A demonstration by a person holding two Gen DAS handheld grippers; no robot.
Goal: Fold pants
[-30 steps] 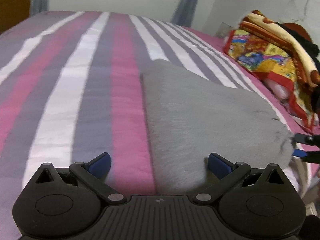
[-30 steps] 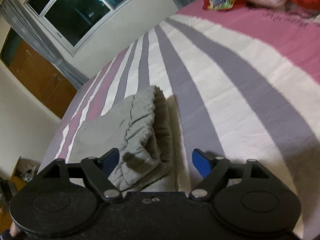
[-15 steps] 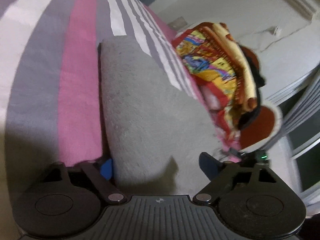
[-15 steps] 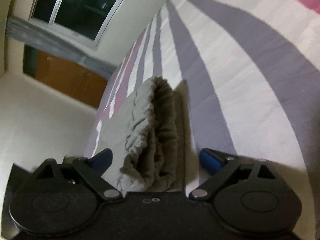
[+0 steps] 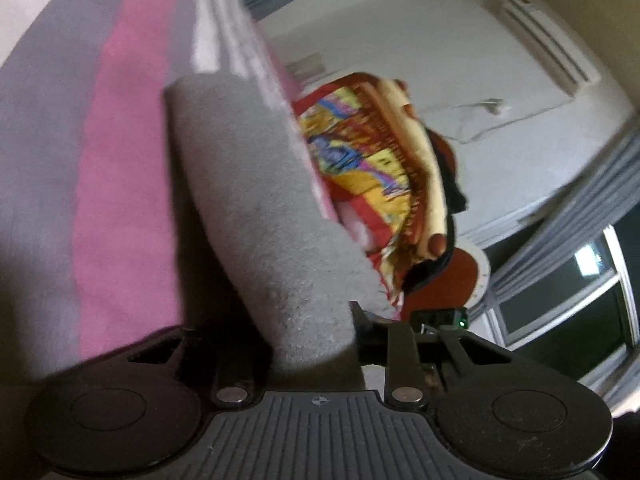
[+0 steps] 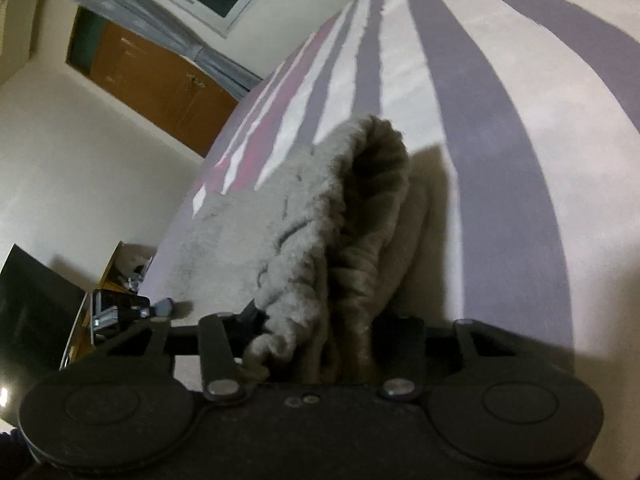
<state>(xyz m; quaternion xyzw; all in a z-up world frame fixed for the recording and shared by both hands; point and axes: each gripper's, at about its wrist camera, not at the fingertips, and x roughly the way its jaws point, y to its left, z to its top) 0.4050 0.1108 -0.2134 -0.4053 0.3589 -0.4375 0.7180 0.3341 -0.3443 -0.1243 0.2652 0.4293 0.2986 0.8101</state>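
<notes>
Grey fleece pants (image 5: pixel 256 208) lie folded on the striped bed. My left gripper (image 5: pixel 308 344) is shut on the near edge of the pants, and the cloth rises away from it. My right gripper (image 6: pixel 316 344) is shut on the bunched elastic waistband end of the pants (image 6: pixel 344 232), which stands up between the jaws. The fingertips of both grippers are hidden by the cloth. The other gripper (image 5: pixel 436 318) shows at the far corner of the pants in the left wrist view.
The bed cover (image 6: pixel 500 128) has pink, grey and white stripes. A pile of colourful blankets (image 5: pixel 376 168) lies at the bed's far side near a wall and window. A wooden cupboard (image 6: pixel 160 80) and a dark box (image 6: pixel 36 304) stand beyond the bed's edge.
Both grippers have closed on the pants' near edge and tilted upward. The cloth now stands up between the jaws, and the blue finger pads no longer show.
</notes>
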